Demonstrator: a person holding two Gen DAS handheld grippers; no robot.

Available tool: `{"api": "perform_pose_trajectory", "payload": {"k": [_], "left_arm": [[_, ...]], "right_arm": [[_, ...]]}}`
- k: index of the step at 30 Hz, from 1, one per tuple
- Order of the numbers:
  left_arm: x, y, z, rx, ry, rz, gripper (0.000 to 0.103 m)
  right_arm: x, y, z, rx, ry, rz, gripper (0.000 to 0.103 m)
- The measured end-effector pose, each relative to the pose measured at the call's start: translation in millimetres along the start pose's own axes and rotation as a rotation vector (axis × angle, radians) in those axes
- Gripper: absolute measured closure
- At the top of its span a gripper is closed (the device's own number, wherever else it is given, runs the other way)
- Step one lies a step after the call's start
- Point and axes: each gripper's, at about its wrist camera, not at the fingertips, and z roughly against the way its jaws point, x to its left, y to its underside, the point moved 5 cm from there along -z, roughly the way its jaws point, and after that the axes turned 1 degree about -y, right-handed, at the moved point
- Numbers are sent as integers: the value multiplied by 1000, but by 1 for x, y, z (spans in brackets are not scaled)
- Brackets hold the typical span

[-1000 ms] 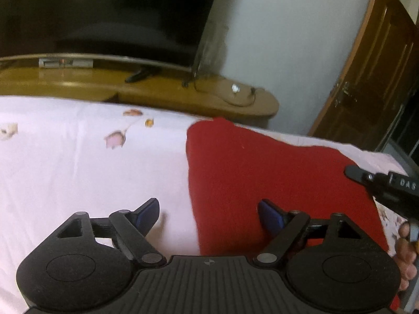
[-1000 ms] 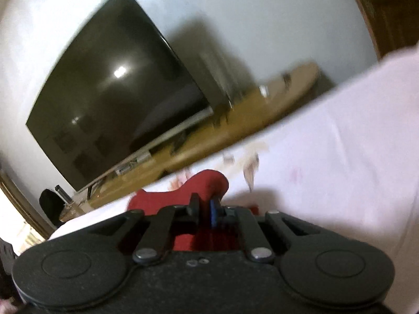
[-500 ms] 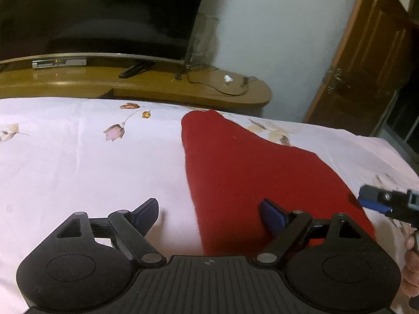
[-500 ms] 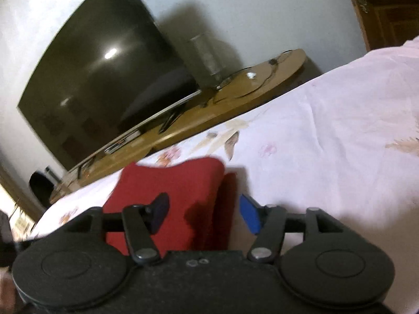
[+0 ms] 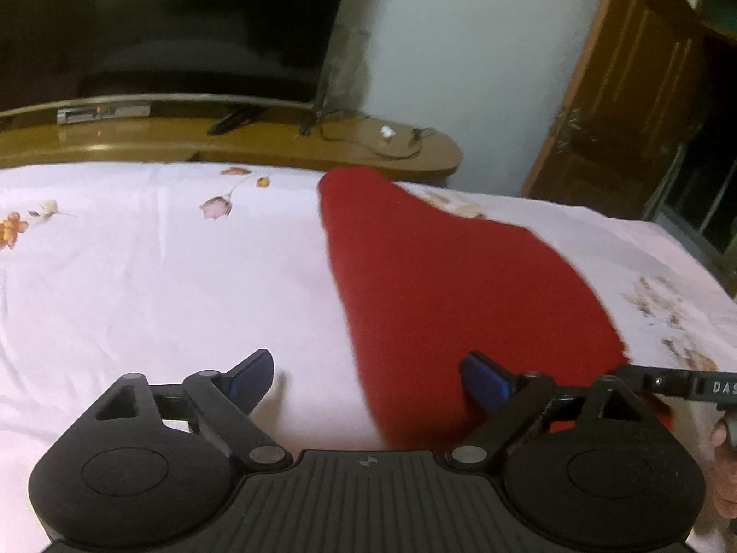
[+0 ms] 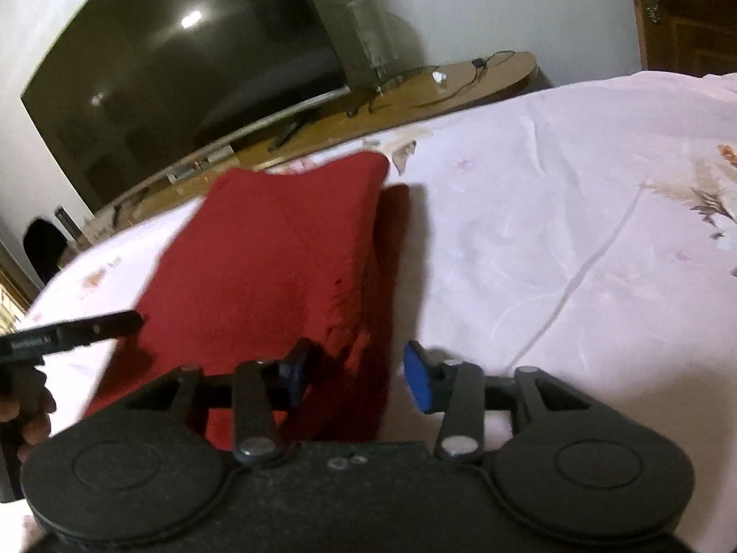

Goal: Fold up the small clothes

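A red garment [image 5: 460, 285] lies folded flat on the pale pink floral bedsheet [image 5: 161, 276]. My left gripper [image 5: 368, 382] hovers low over the garment's near left edge. Its jaws are wide and still opening, and the blue pads touch nothing. The right wrist view shows the same garment [image 6: 276, 253] with a doubled layer along its right side. My right gripper [image 6: 357, 375] straddles that near right edge. Its jaws are closing, with cloth between the pads but not pinched. Each gripper also shows at the margin of the other's view: the right gripper [image 5: 681, 385] and the left gripper [image 6: 73, 332].
Beyond the bed's far edge stands a low wooden TV stand [image 5: 276, 143] with a large dark television [image 5: 161, 23], a remote and cables. A brown wooden door [image 5: 635, 92] is at the back right. A person's fingers [image 6: 27, 414] hold the left gripper's handle.
My right gripper was shut on a raised corner of the red garment; it has opened and the corner now lies on the folded garment. Both grippers have drawn back toward the near edge.
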Motion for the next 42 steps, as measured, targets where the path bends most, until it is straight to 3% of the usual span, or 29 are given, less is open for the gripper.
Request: {"api": "perform_pose_trajectory", "payload": {"k": [3,7,10,14,22,29,30,32,36,39,42], "left_arm": [[-9,14,10,19,27,0,14],[-12,38,3,69,6,-8,14],[-5,45,2,74,-1,6,13],[-3,47,7,75,-3,-12,13],[5,53,14,68,5,-23,13],[20,42,29,47,10,4,13],[24,38,31,31,7,15,13],[31,24,30,1,24,55,13],[31,-8,9,-15,59,90,13],[25,-24,-15,15,80,93,13],[18,-28,-34,50,82,71,13]], "right_arm": [[8,7,20,-13,-48,-32,47],[22,22,8,46,-23,1,47],[27,30,-2,56,32,54,53],[21,29,0,51,56,59,72],[14,31,1,61,101,90,73],[5,28,7,71,63,40,64],[4,23,12,55,47,16,58],[3,15,19,6,34,3,58],[5,-7,8,-38,28,-14,56],[4,-24,-9,-67,12,-51,43],[3,-34,-25,-58,-12,-72,45]]}}
